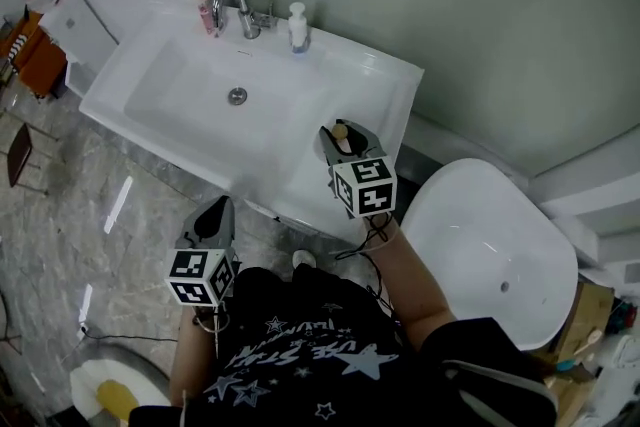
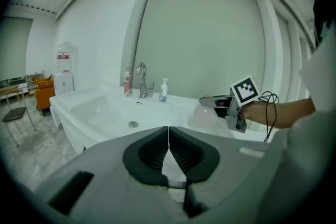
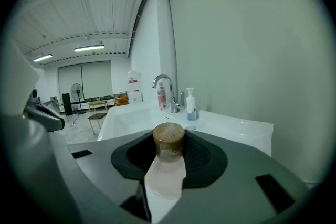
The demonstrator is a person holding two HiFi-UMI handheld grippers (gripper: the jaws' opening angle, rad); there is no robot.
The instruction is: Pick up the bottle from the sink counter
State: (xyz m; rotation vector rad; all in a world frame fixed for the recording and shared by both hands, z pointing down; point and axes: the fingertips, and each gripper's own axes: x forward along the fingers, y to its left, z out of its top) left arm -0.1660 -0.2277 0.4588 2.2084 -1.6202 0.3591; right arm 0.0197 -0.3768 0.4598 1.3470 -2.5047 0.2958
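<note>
A small pale-pink bottle with a round wooden cap (image 3: 168,140) sits between the jaws of my right gripper (image 3: 169,153), which is shut on it. In the head view that gripper (image 1: 343,141) hangs over the right end of the white sink counter (image 1: 392,85), and the bottle's cap (image 1: 340,129) shows between the jaws. The left gripper view shows the right gripper (image 2: 218,103) from the side. My left gripper (image 1: 212,221) is held low in front of the counter, off it, with its jaws (image 2: 168,145) shut and nothing between them.
At the back of the basin (image 1: 200,95) stand a chrome tap (image 1: 243,15), a pink bottle (image 1: 205,7) and a white pump bottle (image 1: 298,27). A white toilet bowl (image 1: 490,245) is to the right. The floor is marble tile, and orange furniture (image 1: 30,50) is far left.
</note>
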